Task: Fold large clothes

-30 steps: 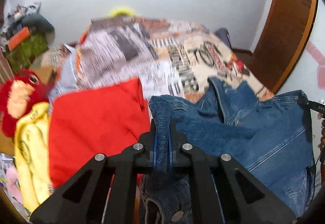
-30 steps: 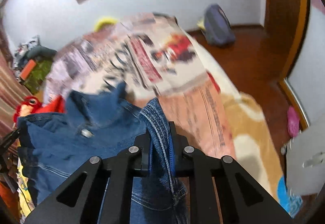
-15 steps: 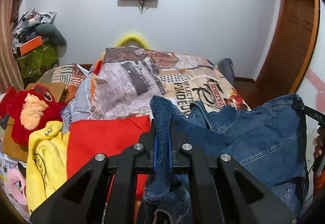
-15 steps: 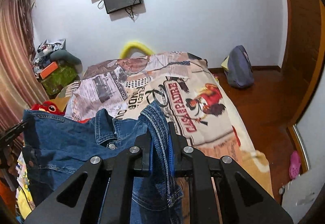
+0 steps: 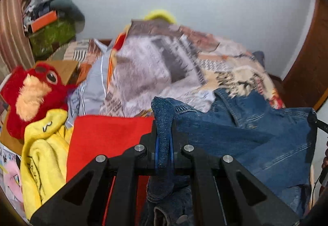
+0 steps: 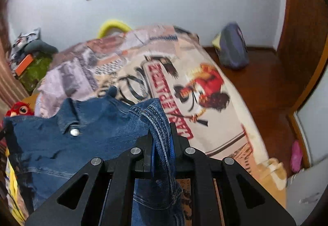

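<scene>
We hold the denim jacket (image 5: 246,140) stretched above the bed (image 6: 215,103) — our left gripper (image 5: 164,144) and right gripper (image 6: 163,144) each pinch a fold of its edge.

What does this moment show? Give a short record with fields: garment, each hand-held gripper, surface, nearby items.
garment: denim jacket, held up and spread between both grippers over the bed
left hand-held gripper: shut on a fold of the jacket
right hand-held gripper: shut on the jacket's stitched edge
surface: bed with a printed blanket
nearby items: red cloth, yellow garment, red plush toy, all at the left
</scene>
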A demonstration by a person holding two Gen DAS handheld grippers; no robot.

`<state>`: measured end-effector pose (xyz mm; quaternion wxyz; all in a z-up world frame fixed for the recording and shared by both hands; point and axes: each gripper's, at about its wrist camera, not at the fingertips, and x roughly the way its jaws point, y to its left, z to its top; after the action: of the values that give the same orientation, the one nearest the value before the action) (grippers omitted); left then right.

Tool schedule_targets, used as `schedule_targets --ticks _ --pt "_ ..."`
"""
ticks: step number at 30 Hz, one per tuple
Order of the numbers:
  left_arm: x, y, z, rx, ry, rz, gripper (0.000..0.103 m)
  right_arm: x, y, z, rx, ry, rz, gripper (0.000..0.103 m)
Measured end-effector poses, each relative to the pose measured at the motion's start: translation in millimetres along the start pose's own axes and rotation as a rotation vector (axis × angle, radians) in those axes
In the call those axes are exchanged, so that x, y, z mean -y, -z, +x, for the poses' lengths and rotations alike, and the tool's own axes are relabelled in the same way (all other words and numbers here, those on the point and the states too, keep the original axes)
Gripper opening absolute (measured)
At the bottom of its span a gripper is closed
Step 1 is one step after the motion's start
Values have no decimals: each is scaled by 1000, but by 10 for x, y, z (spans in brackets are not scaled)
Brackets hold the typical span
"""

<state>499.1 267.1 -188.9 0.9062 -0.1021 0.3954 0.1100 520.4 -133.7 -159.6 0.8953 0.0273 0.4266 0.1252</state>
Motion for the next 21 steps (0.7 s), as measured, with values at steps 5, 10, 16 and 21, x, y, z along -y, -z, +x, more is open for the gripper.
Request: schedule_targets --ticks 5,10,16,21 --pt "-79 115 386 -71 -45 11 9 147 141 358 -64 24 19 11" --pt "-173 211 617 -133 -95 -5 11 237 260 534 -103 61 41 17" --pt "-168 302 579 -178 -121 33 17 321 319 483 -172 80 66 23" --pt "-60 339 261 -159 -126 89 18 214 349 200 -188 96 -4 23"
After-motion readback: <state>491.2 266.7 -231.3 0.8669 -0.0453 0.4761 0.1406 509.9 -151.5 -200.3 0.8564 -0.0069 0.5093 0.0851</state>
